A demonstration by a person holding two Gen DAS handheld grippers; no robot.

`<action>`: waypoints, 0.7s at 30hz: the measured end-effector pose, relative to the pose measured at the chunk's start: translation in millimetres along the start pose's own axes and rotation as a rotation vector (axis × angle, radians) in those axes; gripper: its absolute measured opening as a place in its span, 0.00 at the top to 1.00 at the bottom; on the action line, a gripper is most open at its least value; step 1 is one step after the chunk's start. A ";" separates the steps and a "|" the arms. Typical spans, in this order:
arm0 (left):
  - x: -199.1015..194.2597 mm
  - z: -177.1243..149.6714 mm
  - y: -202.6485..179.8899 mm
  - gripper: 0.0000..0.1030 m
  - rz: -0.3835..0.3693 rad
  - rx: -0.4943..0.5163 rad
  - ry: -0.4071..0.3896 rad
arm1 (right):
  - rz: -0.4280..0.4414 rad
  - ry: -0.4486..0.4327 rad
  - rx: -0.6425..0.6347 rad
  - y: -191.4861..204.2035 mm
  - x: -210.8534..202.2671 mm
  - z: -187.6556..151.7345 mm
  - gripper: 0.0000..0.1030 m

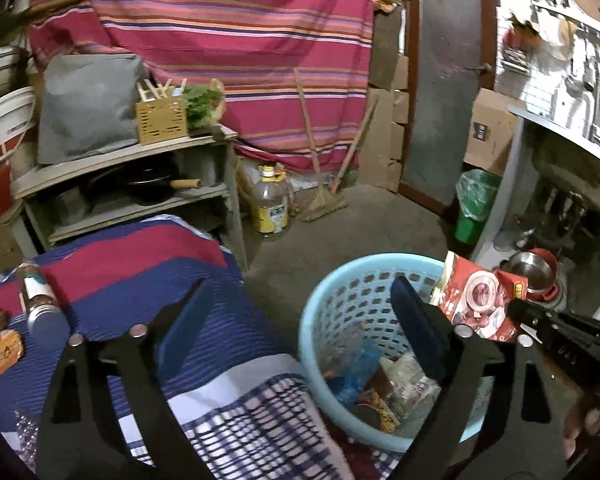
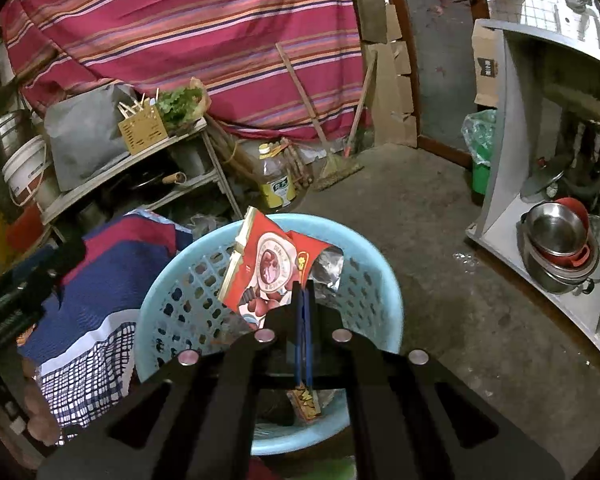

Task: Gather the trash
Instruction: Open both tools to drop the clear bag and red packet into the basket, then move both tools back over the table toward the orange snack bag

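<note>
The right gripper (image 2: 303, 300) clenches a red wrapper (image 2: 266, 268) just ahead — over the blue basket (image 2: 172, 280) — while the left gripper (image 1: 300, 320) gapes empty.

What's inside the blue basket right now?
The basket holds crumpled trash: a blue plastic wrapper, clear packets and a printed wrapper. The left gripper covers part of it; the bottom is hidden beneath the pile.

A pale blue perforated basket (image 2: 364, 280) sits near; a red wrapper (image 2: 268, 268) with a white round emblem shows above it. Left lies a navy-and-crimson cloth (image 1: 120, 280) with white checks, far a pink striped sheet (image 1: 220, 32), right a green bin (image 1: 472, 216)
</note>
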State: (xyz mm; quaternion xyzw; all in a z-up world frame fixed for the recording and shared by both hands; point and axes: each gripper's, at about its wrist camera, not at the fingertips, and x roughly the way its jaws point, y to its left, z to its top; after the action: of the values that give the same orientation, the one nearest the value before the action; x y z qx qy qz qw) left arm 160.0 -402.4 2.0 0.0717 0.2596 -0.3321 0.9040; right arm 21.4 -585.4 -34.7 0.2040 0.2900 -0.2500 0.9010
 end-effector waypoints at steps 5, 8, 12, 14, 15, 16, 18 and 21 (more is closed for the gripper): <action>-8.4 0.2 15.3 0.06 0.029 -0.013 -0.009 | 0.015 0.025 -0.005 8.6 13.7 0.4 0.97; -12.4 -1.7 21.1 0.06 0.058 -0.004 -0.014 | 0.020 0.034 -0.016 14.0 19.6 0.3 0.97; -16.6 -4.3 29.2 0.06 0.077 -0.003 -0.009 | 0.019 0.056 -0.032 20.6 26.6 -0.3 0.97; -18.9 -5.7 34.6 0.06 0.088 -0.004 -0.010 | 0.015 0.073 -0.034 22.3 30.9 -0.9 0.97; -20.4 -6.7 36.3 0.06 0.092 -0.005 -0.011 | 0.010 0.080 -0.034 22.3 32.6 -1.7 0.93; -22.7 -7.8 38.7 0.06 0.095 -0.007 -0.011 | 0.003 0.087 -0.035 22.1 34.2 -3.1 0.75; -25.9 -10.2 41.9 0.06 0.103 -0.012 -0.011 | -0.009 0.084 -0.034 21.8 34.4 -5.3 0.36; -32.3 -14.1 48.8 0.05 0.111 -0.017 -0.010 | -0.042 0.059 -0.053 24.6 30.7 -8.6 0.33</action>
State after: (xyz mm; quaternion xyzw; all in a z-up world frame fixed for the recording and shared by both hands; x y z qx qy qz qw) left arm 164.4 -342.5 4.5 0.0765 0.2535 -0.2795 0.9229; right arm 53.5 -571.7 -54.9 0.1811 0.3269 -0.2548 0.8918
